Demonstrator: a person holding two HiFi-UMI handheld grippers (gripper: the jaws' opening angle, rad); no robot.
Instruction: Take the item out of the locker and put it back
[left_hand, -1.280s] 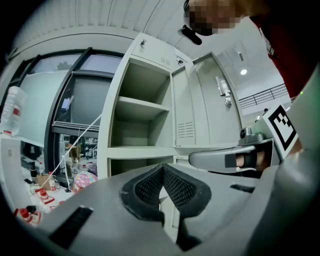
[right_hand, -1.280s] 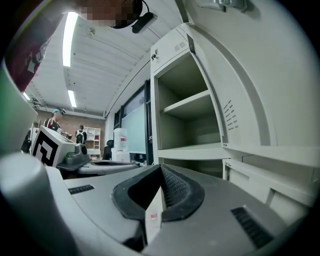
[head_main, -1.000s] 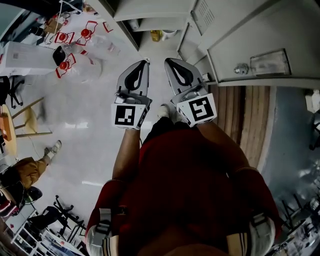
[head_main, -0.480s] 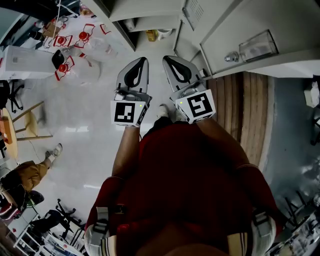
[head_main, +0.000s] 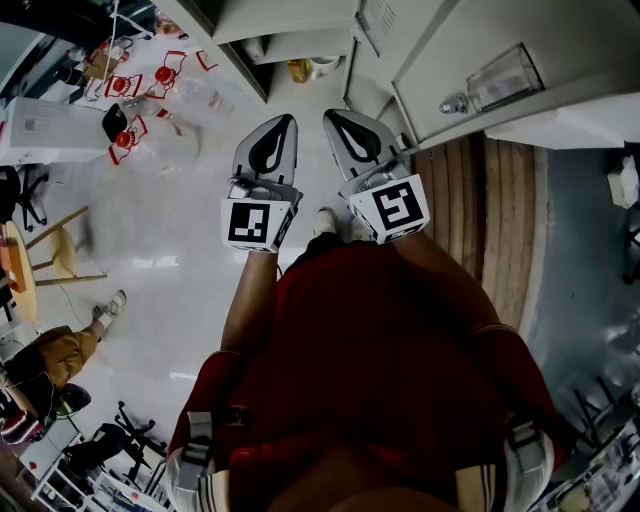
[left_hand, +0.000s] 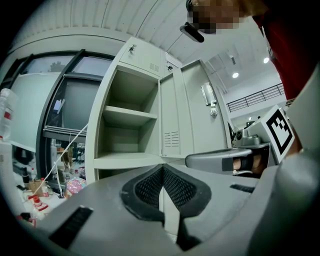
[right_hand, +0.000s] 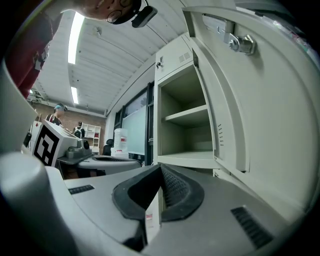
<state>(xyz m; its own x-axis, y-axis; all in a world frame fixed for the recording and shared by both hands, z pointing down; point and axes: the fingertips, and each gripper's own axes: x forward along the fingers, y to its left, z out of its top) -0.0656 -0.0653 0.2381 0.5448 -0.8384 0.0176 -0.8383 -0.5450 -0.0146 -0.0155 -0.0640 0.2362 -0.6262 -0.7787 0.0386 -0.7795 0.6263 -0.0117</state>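
Note:
The grey locker (head_main: 290, 22) stands open ahead of me, its door (head_main: 470, 45) swung out to the right with a latch (head_main: 455, 103) on it. Low inside it I see a yellow item (head_main: 298, 70) beside a white cup (head_main: 323, 67). The upper shelves (left_hand: 127, 116) (right_hand: 187, 116) look bare. My left gripper (head_main: 283, 122) (left_hand: 162, 167) and right gripper (head_main: 335, 118) (right_hand: 160, 167) are side by side in front of the locker. Both are shut with nothing in them and short of the opening.
Red-and-white objects and clear bottles (head_main: 165, 75) lie on the pale floor at the upper left, by a white box (head_main: 50, 115). A wooden chair (head_main: 60, 240) and a seated person (head_main: 50, 345) are at the left. Wooden boards (head_main: 490, 210) run under the door.
In the head view the locker door and its latch have slid up and to the right. Both grippers have stayed shut and nearly in place, side by side.

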